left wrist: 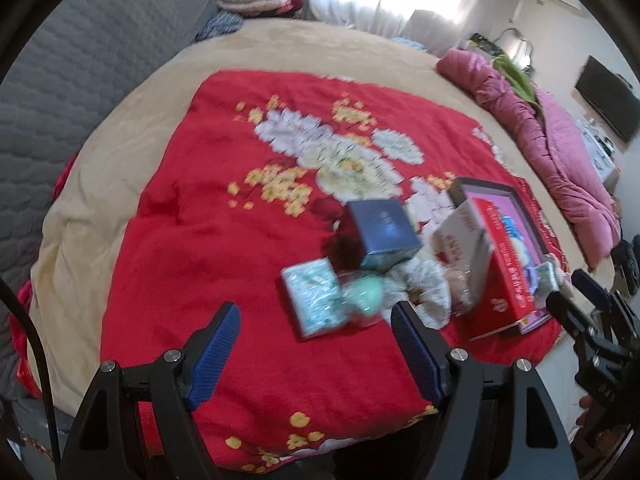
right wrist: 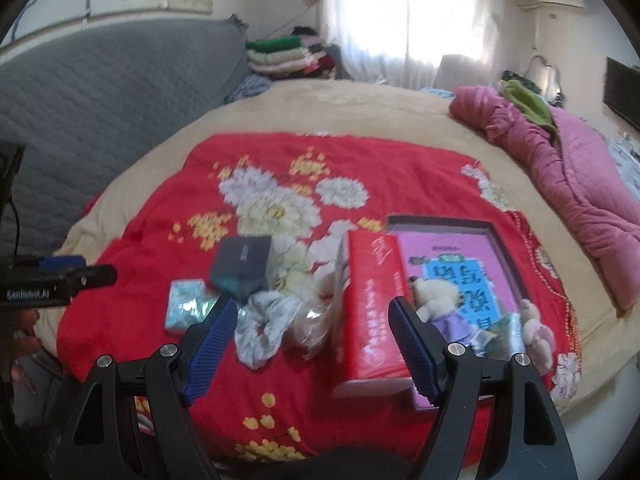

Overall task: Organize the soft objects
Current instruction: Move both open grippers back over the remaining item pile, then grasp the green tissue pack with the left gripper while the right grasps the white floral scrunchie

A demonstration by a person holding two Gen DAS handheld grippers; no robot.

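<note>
Sorting looks barely begun to us. On the red floral blanket (right wrist: 168, 208) covering the bed, soft things lie mixed with boxes: a white scrunchie (right wrist: 262, 326) beside a crinkled clear bag (right wrist: 310, 326), and a small plush doll (right wrist: 438, 300) lying in the open pink-lined box (right wrist: 456, 250) next to a red carton (right wrist: 372, 312). A blue box (left wrist: 384, 236) and a tissue pack (left wrist: 314, 296) sit nearby. Our left gripper (left wrist: 316, 354) and right gripper (right wrist: 310, 348) both hover spread, holding nothing. We judge every soft item remains to be gathered.
</note>
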